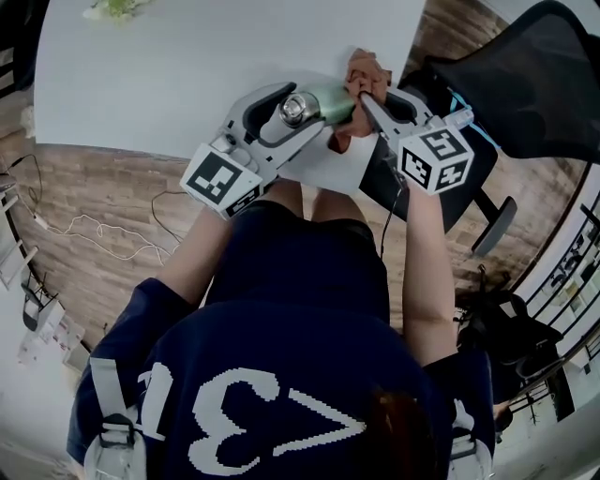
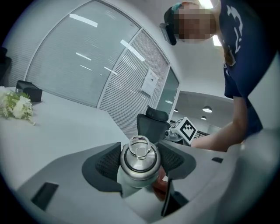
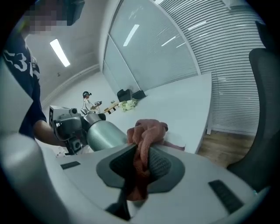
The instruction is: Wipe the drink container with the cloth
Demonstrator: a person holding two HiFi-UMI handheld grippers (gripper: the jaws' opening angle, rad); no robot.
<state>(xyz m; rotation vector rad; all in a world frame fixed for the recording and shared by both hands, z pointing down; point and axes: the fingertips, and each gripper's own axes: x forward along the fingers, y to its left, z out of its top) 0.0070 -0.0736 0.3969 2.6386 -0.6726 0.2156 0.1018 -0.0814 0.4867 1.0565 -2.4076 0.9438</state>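
The left claw (image 2: 140, 161) is clamped on the drink container (image 2: 139, 171). Its two dark pads press on either side of the body just below the steel cap, and the cap with its loop faces back along the claw. The right claw (image 3: 142, 164) is closed to a narrow gap on the cloth (image 3: 145, 133). A rust-coloured bunch stands out past the pads and a tail hangs down between them.

In the head view the drink container (image 1: 317, 103) lies roughly level in the air between the two claws. The left claw (image 1: 286, 117) is at its cap end and the right claw (image 1: 367, 101) is at its far end. There the cloth (image 1: 367, 70) bunches against the greenish metal body, apparently touching it. The white tabletop (image 1: 187, 75) spreads beyond and under the drink container, whose body hangs about over the tabletop's near edge. A black office chair (image 1: 525, 84) stands off past the cloth end, and a small bunch of flowers (image 1: 117, 7) sits well beyond the cap end.

The wiping stroke itself seems to be in hand, with the cloth on the end of the body farthest from the cap. The next move probably calls for drawing the cloth along the body towards the cap with steady pressure. The left claw would hold firm and roll the drink container to offer an unwiped side. The bunch is loose, so it could slip out of the pads.
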